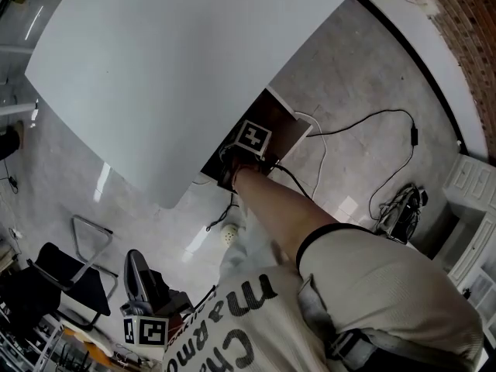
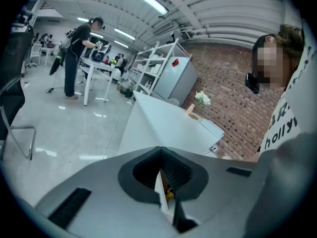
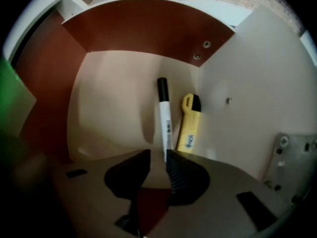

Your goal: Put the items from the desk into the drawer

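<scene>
While the right gripper (image 3: 158, 153) points down into the open drawer (image 3: 114, 93), the marker (image 3: 164, 118) lies on the drawer floor.
I read the right jaws as narrowly apart, pressing nothing. The marker's tail end sits right at the gap, close by one pad; touching or not, I can't tell. The marker has a white body, and its black cap points away from the jaws. A yellow tool (image 3: 189, 125) with a black tip lies just beside it, along the drawer's pale side wall. In the head view the drawer stands out from under the white counter (image 1: 170, 60), with my arm reaching in. The left gripper (image 2: 161, 157) is low at my left, off the counter, facing the room. Its jaws are all but together on a thin white sliver (image 2: 162, 190) with a yellow bit; I can't tell what it is.
</scene>
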{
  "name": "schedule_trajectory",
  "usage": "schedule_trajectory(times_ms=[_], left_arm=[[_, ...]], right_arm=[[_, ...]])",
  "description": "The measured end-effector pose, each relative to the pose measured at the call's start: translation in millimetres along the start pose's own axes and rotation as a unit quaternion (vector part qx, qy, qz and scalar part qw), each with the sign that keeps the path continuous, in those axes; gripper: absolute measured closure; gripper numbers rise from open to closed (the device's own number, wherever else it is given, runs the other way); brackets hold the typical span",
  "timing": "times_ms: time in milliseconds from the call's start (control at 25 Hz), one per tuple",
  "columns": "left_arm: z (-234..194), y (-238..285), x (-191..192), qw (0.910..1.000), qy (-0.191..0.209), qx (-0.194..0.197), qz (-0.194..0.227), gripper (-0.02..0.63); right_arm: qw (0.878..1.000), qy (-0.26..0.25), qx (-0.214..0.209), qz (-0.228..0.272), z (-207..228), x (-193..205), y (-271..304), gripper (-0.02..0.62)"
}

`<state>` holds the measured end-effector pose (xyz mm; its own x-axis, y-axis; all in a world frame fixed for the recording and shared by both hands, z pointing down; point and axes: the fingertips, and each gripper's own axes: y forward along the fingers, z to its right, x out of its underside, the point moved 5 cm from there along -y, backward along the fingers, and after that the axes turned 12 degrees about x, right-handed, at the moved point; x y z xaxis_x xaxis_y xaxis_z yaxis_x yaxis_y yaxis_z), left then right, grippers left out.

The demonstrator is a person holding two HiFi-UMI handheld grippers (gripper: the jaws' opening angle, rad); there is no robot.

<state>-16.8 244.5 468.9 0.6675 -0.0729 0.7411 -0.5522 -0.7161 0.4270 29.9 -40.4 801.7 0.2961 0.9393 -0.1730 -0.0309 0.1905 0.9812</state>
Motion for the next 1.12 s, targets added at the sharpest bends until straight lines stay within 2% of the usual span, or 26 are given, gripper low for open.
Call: schedule_trajectory(times_ms=[160, 320, 440, 560, 680, 840, 960, 1120], left_arm=[[-2.0, -11.4, -2.5, 0.9995, 0.003, 0.03, 0.004, 0.604], [0.5, -26.4, -0.2, 0.9976, 0.004, 0.067, 0.019, 0.604], [-3.3, -43.3, 9.6, 0.9959, -0.013, 0.082, 0.037, 0.604], [-11.1, -74.0, 3.0, 0.9957, -0.02, 0.081, 0.042, 0.604], [-15.2, -98.3, -16.9, 0.9931, -0.009, 0.103, 0.055, 0.604], [4.9, -124.8, -58.5, 0.9826, 0.044, 0.159, 0.086, 0.604], [27.1, -146.1, -94.1, 0.9696, 0.078, 0.198, 0.12, 0.604], [50.0, -177.8, -132.3, 0.9522, 0.11, 0.223, 0.178, 0.604]], right_arm=[[0.998, 0.04, -0.049, 0.004, -6.8, 6.6, -14.1, 0.46], [0.994, 0.057, -0.082, 0.038, -4.5, 7.2, -51.1, 0.462], [0.986, 0.069, -0.112, 0.104, 6.6, 0.9, -97.0, 0.493], [0.969, 0.083, -0.15, 0.18, 19.2, 11.0, -165.2, 0.515], [0.945, 0.096, -0.209, 0.234, 23.8, 31.8, -237.7, 0.52], [0.903, 0.084, -0.288, 0.307, 31.7, 62.4, -337.7, 0.539], [0.863, 0.056, -0.338, 0.372, 39.3, 84.2, -414.7, 0.57], [0.798, -0.004, -0.41, 0.441, 41.9, 126.1, -503.2, 0.583]])
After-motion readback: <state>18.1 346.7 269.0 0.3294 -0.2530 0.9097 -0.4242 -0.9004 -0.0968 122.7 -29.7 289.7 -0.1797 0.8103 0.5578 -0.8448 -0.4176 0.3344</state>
